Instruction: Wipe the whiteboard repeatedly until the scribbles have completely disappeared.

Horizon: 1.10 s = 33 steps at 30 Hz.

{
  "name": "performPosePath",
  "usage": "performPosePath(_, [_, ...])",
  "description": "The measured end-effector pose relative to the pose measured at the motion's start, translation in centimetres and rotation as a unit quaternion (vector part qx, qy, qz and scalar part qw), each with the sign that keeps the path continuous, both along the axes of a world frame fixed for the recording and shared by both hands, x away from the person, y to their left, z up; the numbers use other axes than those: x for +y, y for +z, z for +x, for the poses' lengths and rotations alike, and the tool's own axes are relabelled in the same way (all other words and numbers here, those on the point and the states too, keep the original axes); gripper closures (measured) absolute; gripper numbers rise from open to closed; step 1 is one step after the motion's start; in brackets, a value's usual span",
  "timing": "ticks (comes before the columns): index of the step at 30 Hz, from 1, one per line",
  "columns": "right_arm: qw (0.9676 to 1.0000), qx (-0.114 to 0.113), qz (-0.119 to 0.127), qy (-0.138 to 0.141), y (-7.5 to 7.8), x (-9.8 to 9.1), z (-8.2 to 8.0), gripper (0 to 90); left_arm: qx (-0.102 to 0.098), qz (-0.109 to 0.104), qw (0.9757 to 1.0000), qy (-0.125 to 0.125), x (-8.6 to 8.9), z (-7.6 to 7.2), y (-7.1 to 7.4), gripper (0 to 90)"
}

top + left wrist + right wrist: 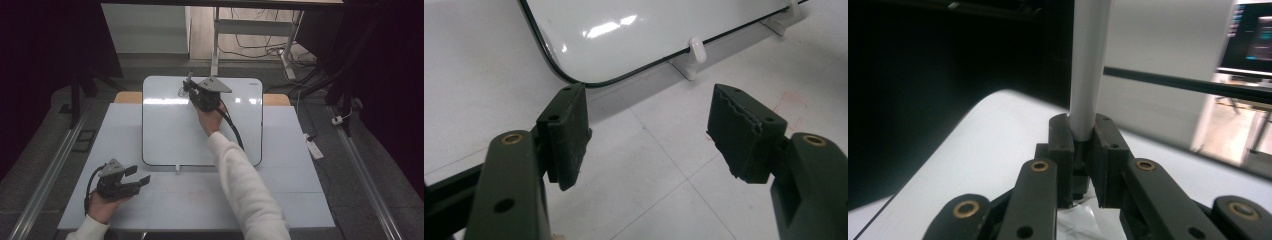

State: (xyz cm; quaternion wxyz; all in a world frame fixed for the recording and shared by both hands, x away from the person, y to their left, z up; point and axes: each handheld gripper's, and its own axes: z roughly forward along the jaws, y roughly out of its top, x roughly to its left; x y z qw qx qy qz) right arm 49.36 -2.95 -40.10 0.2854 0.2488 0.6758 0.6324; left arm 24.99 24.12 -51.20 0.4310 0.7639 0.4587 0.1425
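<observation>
Over the far part of the whiteboard (165, 135), the right gripper (189, 84) pinches a white marker (1088, 75) between its fingers (1060, 145), which press on the marker's lower end while the rest sticks out beyond them. Near the table's (300, 195) front left corner, the left gripper (142, 175) rests in the left hand (102, 207) with its fingers (569, 130) spread and empty, pointing toward the whiteboard's near edge.

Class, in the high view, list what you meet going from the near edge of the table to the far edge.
Left gripper → small white clip at the whiteboard's near edge → whiteboard → right gripper holding a marker.
</observation>
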Motion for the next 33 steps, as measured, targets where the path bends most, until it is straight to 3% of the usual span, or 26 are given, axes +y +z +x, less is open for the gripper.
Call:
performPosePath(3, [1.0000,0.002,0.008,-0.004,0.3,-0.3,0.4,80.1,0.001,0.001,1.0000,-0.001,0.0,0.1,0.0,33.5])
performPosePath(7, [0.9991,-0.007,-0.028,0.030,-0.4,1.3,-0.3,80.1,0.002,0.001,1.0000,-0.001,0.0,0.1,-0.1,33.5])
performPosePath(9, [0.9988,-0.010,-0.034,0.032,-0.3,1.6,-0.3,80.1,0.001,0.001,1.0000,0.000,0.0,0.1,0.0,33.5])
performPosePath(13, [1.0000,-0.002,-0.005,0.006,0.4,0.8,0.4,80.1,0.000,0.000,1.0000,-0.001,0.0,0.0,0.0,33.6])
performPosePath(15, [0.9999,-0.003,-0.008,0.008,0.3,0.9,0.3,80.1,0.000,0.000,1.0000,0.000,0.0,0.1,0.0,33.5])
performPosePath(16, [0.9992,-0.001,-0.025,0.031,-0.1,1.4,-0.1,80.1,0.002,-0.001,1.0000,-0.001,0.1,0.1,0.0,33.5])
performPosePath(18, [0.9972,-0.006,-0.054,0.051,-0.6,2.2,-0.7,80.1,0.002,-0.001,1.0000,-0.001,0.1,0.1,0.0,33.5])
performPosePath(21, [0.9971,-0.006,-0.054,0.054,-0.6,2.3,-0.7,80.1,-0.001,-0.001,1.0000,0.000,0.0,0.0,0.0,33.5])
performPosePath(25, [0.9998,0.001,-0.010,0.019,0.2,1.1,0.4,80.1,-0.002,-0.002,1.0000,0.001,0.1,-0.1,0.1,33.5])
performPosePath(28, [0.9993,0.004,-0.018,0.033,-0.1,1.2,0.2,80.1,0.001,-0.003,1.0000,0.000,0.2,0.0,0.0,33.6])
performPosePath(30, [0.9969,0.007,-0.044,0.065,-0.8,1.9,-0.7,80.1,0.001,-0.001,1.0000,0.000,0.1,0.0,0.0,33.6])
performPosePath(33, [0.9960,0.006,-0.055,0.071,-1.0,2.2,-1.0,80.1,-0.002,-0.001,1.0000,0.001,0.1,-0.1,0.1,33.5])
